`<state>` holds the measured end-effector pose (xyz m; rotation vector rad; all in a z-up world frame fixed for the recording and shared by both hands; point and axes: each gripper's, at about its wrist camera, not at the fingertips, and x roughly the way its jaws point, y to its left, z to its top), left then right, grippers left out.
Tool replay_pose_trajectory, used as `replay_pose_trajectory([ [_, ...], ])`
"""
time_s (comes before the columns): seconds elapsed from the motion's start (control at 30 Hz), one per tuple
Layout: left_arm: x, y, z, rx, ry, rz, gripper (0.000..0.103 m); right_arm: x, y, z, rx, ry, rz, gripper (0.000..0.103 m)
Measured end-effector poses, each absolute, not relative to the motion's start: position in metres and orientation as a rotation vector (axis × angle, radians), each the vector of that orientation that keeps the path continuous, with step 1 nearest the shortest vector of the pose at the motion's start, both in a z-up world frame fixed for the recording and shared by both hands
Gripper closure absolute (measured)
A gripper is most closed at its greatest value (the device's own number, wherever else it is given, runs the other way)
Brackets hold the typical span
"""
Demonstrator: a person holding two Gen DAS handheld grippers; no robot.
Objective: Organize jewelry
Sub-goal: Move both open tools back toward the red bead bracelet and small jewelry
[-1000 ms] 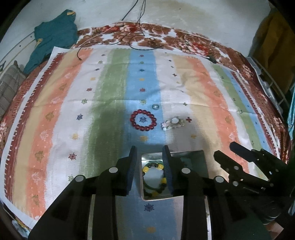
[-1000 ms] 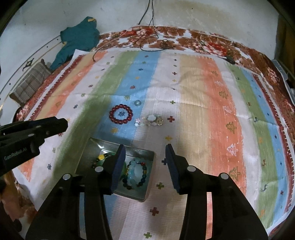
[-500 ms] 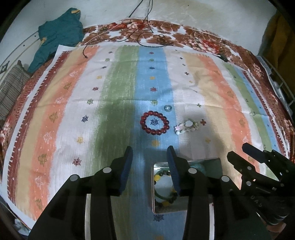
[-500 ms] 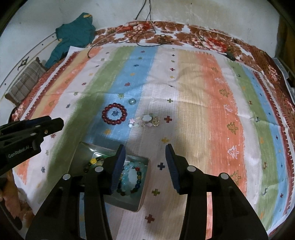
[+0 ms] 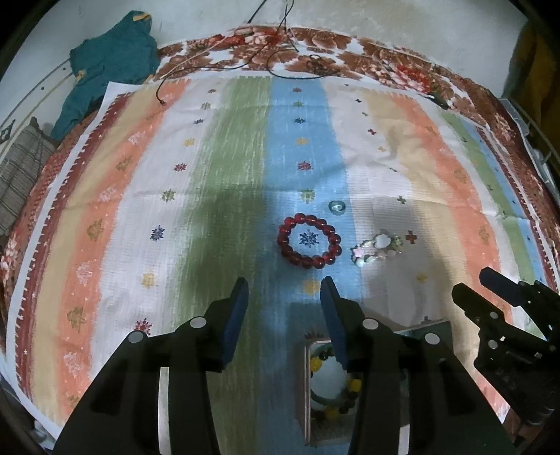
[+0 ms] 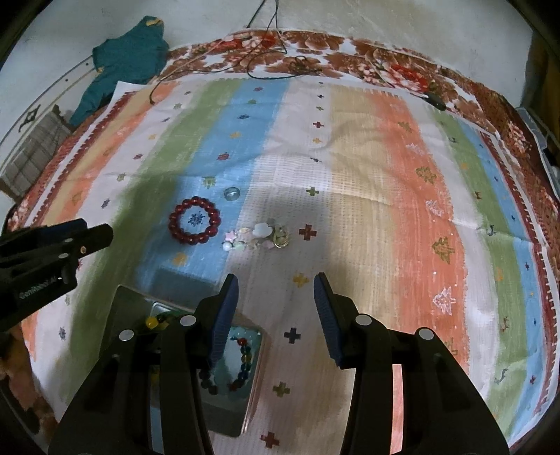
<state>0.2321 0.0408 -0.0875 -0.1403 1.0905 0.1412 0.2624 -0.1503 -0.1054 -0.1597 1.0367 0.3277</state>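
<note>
Jewelry partly sorted, three pieces left

Both grippers, left gripper [image 5: 282,308] and right gripper [image 6: 275,308], hold their fingers wide apart and empty above the tray [image 6: 129,308], which holds two bead bracelets; farther out, the red bracelet [image 5: 309,240], pale charm bracelet [image 6: 257,238] and ring [image 5: 337,206] lie on the striped cloth [image 5: 227,168].

I count three pieces loose on the cloth: one red bead bracelet [image 5: 309,242], one pale charm bracelet [image 5: 377,246] to its right, one small ring [image 5: 337,206] farther off. My one near tray [image 6: 130,303] holds two more bracelets: one yellow-and-dark [image 5: 332,379] left, one multicoloured [image 6: 241,364] right.

Striped cloth [image 5: 227,182] over floral bedding [image 5: 350,49], pale wall [image 5: 402,21] behind.
</note>
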Motion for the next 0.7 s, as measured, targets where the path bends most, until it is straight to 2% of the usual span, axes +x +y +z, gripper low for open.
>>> replay_pose_trajectory([
  [0.7,0.272,0.045,-0.121,-0.113,1.147,0.124,0.054,0.303,-0.142,-0.139,-0.186,1.081,0.306,0.058],
])
